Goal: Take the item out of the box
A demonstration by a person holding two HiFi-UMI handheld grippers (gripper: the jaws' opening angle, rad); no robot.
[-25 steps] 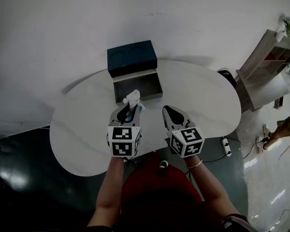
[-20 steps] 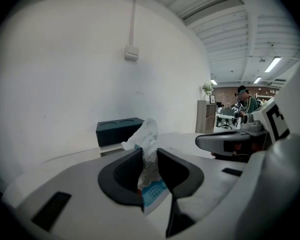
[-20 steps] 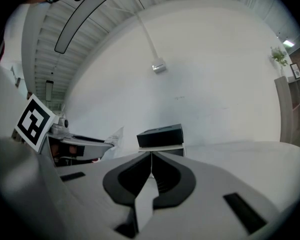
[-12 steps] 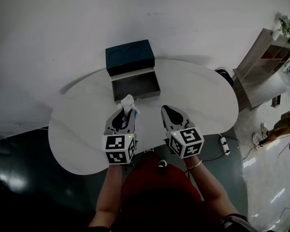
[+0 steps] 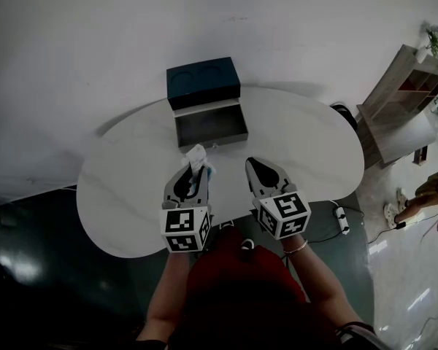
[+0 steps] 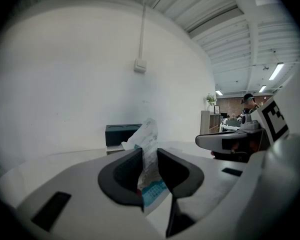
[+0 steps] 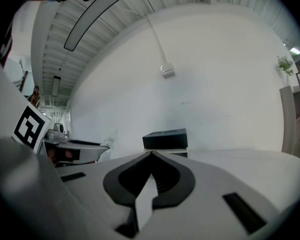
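The packet (image 6: 148,134) pinched between the left gripper's (image 6: 150,152) pads looks like thin, crinkled film or paper, white with a printed teal band, slightly shiny. Both that tool and the right gripper (image 7: 151,155) have smooth, matt pale-grey plastic shells and matt black jaw linings that look rubbery. Ahead of the jaws, the box (image 5: 210,110) seems to be matt card, dark teal outside and grey inside. Beneath both tools the table (image 5: 306,144) is white, smooth and faintly satin. The floor (image 5: 29,261) behind them is dark and glossy.
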